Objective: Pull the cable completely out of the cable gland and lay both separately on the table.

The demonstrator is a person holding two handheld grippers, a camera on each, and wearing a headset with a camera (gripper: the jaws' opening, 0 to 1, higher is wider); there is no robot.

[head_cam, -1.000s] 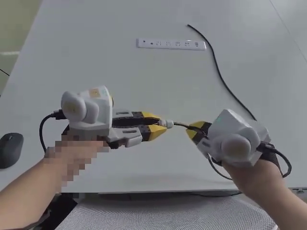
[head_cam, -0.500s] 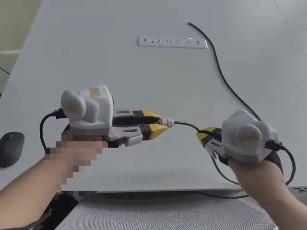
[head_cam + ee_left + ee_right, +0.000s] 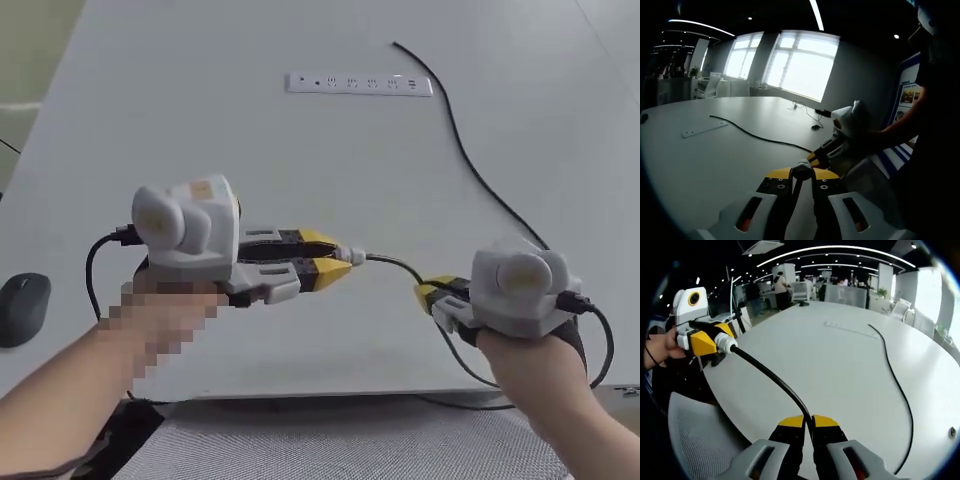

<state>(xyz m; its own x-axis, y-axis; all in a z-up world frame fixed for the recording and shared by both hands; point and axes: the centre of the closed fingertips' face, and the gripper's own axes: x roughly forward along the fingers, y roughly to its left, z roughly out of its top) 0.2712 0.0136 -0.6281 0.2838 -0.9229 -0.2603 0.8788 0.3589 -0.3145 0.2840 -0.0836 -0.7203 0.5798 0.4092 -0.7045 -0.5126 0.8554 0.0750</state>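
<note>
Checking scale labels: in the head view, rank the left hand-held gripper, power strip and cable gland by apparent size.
1. left hand-held gripper, largest, though nearest the camera
2. power strip
3. cable gland, clearly smallest

A: Head view, light?
B: Bright, even, diffuse. Pale counter (image 3: 300,170) nearly washed out, with a faint soft shadow near its front edge. Sharp throughout.
A: Left gripper view?
B: Dim room, backlit by blown-out windows (image 3: 800,65). Ceiling strip (image 3: 816,15) glares, person (image 3: 935,100) in silhouette, edges bowed.
A: Right gripper view?
B: Brighter. Curved ceiling lights (image 3: 840,249), sheen on counter, cable (image 3: 775,380) crisp, far room hazy, edges warped.
</note>
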